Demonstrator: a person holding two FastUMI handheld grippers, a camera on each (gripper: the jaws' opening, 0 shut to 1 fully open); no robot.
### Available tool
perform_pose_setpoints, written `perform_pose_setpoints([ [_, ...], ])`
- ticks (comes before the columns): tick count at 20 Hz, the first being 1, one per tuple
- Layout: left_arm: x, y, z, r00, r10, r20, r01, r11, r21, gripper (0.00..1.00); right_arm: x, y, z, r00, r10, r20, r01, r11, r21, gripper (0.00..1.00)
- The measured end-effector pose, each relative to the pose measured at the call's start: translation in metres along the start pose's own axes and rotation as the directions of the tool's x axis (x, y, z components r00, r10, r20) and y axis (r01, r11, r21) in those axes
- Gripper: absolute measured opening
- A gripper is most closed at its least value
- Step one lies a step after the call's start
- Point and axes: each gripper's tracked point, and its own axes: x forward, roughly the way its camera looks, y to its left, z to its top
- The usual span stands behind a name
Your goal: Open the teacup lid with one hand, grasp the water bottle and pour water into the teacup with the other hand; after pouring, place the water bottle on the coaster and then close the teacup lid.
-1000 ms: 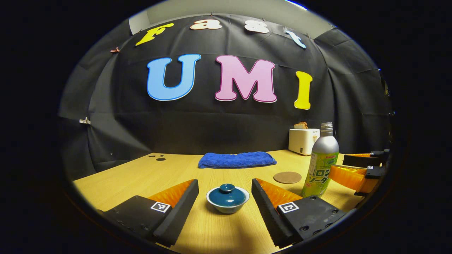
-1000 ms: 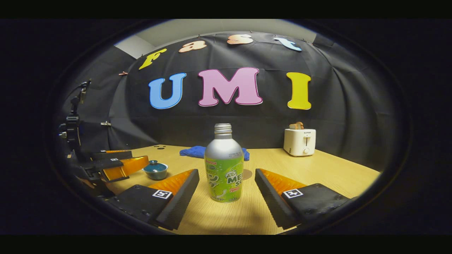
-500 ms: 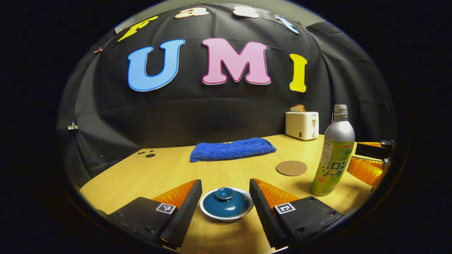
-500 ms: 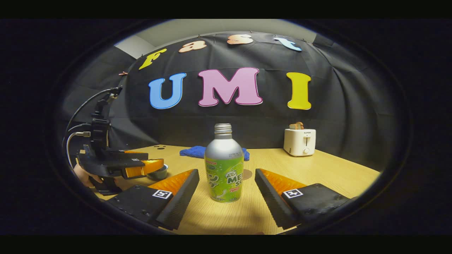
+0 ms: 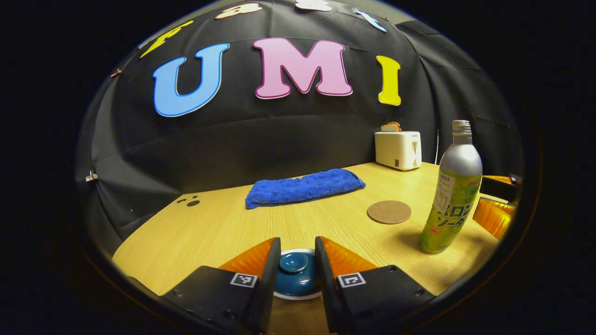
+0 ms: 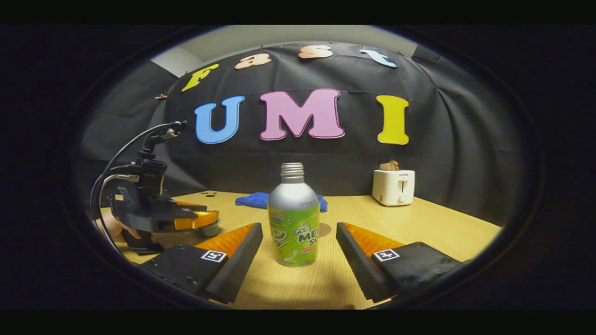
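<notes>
Left gripper [image 5: 294, 263] fingers narrowed about the lid [image 5: 294, 266] knob (contact unclear); right gripper [image 6: 298, 246] spread, flanking the bottle [image 6: 294, 218] with clearance.

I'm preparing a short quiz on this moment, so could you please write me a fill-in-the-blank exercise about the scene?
1. The left gripper has its jaws on either side of the knob on the teacup's ____.
2. The bottle stands upright between the open jaws of the ____ gripper.
3. The round coaster lies on the table between the bottle and the blue ____.
4. At the back of the table stands a white ____.

Missing words: lid; right; towel; toaster
</notes>
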Motion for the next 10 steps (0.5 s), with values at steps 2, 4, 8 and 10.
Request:
perform_pose_setpoints([
  [2, 0.000, 0.005, 0.000, 1.000, 0.023, -0.006, -0.023, 1.000, 0.008, 0.41, 0.000, 0.000, 0.000, 1.000, 0.000, 0.000, 0.000, 1.000, 0.000, 0.98],
  [4, -0.001, 0.005, 0.001, 1.000, 0.023, 0.000, -0.023, 1.000, 0.000, 0.36, 0.000, 0.000, 0.000, 1.000, 0.000, 0.000, 0.000, 1.000, 0.000, 0.98],
  [8, -0.006, 0.009, 0.007, 0.997, 0.047, 0.053, -0.046, 0.998, -0.034, 0.32, 0.000, 0.001, 0.001, 1.000, 0.006, 0.001, -0.006, 1.000, 0.001, 0.98],
  [10, -0.012, 0.014, 0.011, 0.994, 0.060, 0.096, -0.054, 0.997, -0.061, 0.31, -0.001, 0.004, 0.002, 1.000, 0.024, 0.003, -0.024, 1.000, 0.003, 0.98],
])
